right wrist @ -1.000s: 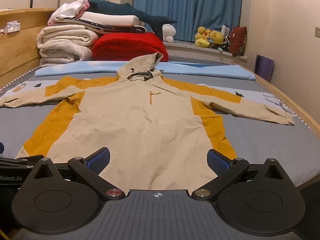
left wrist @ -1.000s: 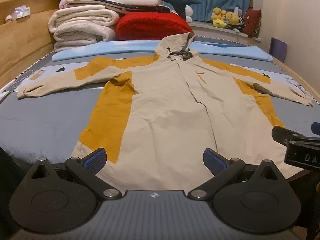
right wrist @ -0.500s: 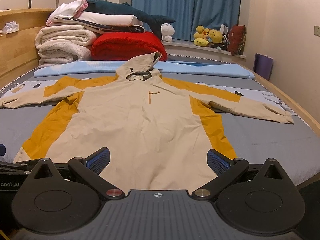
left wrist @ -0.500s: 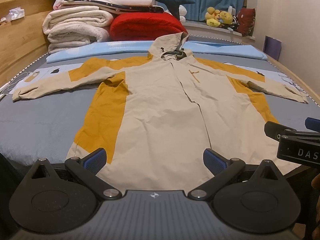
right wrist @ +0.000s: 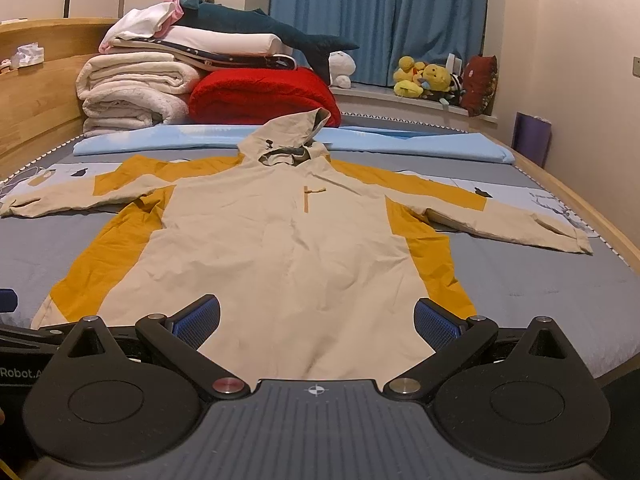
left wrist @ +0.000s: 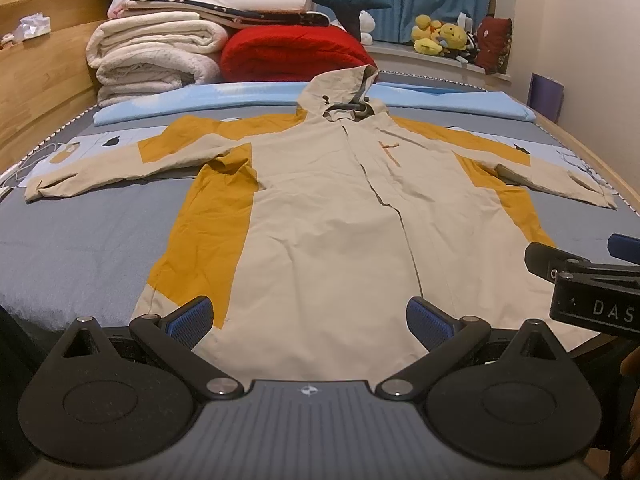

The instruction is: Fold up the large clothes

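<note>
A large beige and mustard hooded jacket [left wrist: 328, 216] lies flat, front up, on the grey bed, sleeves spread to both sides, hood toward the headboard; it also fills the right wrist view [right wrist: 280, 248]. My left gripper [left wrist: 310, 320] is open and empty, just short of the jacket's hem, left of centre. My right gripper [right wrist: 316, 320] is open and empty over the hem, right of centre. The right gripper's body shows at the right edge of the left wrist view [left wrist: 592, 280]. The left sleeve cuff [left wrist: 44, 184] and right sleeve cuff [right wrist: 572, 236] lie near the bed's sides.
Folded white blankets [right wrist: 132, 88], a red blanket [right wrist: 264, 96] and a plush shark [right wrist: 272, 36] are stacked at the head of the bed. A light blue pad [right wrist: 400, 144] lies behind the hood. Wooden bed rails [right wrist: 580, 204] run along both sides. Plush toys [right wrist: 424, 76] sit on the window sill.
Both grippers have drifted slightly: the left view shifted a little so the jacket sits further left and higher. The jacket has not moved, and both grippers stay open.
</note>
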The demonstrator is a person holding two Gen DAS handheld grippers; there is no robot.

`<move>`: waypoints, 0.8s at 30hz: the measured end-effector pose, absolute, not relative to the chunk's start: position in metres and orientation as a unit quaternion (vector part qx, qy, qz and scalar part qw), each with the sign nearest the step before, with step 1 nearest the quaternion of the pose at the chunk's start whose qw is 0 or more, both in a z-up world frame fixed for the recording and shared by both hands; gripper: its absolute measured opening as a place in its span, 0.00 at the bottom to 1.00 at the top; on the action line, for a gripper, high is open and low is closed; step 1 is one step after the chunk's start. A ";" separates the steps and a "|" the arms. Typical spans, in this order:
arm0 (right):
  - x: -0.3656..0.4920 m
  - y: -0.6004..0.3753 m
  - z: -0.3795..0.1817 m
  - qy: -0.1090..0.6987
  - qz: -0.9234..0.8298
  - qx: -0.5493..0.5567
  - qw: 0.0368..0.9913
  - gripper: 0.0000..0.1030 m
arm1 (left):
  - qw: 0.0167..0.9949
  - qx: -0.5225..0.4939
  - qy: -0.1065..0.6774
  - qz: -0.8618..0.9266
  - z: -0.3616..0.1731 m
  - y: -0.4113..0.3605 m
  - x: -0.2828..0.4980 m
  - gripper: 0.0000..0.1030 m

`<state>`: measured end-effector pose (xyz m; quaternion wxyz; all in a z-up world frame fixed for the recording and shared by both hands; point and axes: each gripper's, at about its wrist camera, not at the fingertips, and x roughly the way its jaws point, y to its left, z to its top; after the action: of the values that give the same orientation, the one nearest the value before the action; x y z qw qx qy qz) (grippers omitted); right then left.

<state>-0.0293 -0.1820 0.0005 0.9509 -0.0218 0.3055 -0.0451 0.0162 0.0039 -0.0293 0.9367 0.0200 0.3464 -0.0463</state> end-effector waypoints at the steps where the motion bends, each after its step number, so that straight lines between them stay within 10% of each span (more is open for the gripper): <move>1: -0.029 -0.182 0.001 0.306 -0.045 -0.022 0.951 0.99 | 0.936 0.019 0.347 -0.047 -0.029 0.004 0.016 1.00; 24: -0.028 -0.178 0.002 0.305 -0.044 -0.023 0.951 0.99 | 0.937 0.019 0.347 -0.047 -0.029 0.003 0.016 1.00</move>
<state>-0.0284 -0.1784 0.0018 0.9512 -0.0232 0.3045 -0.0436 0.0159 0.0033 -0.0288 0.9366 0.0188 0.3467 -0.0469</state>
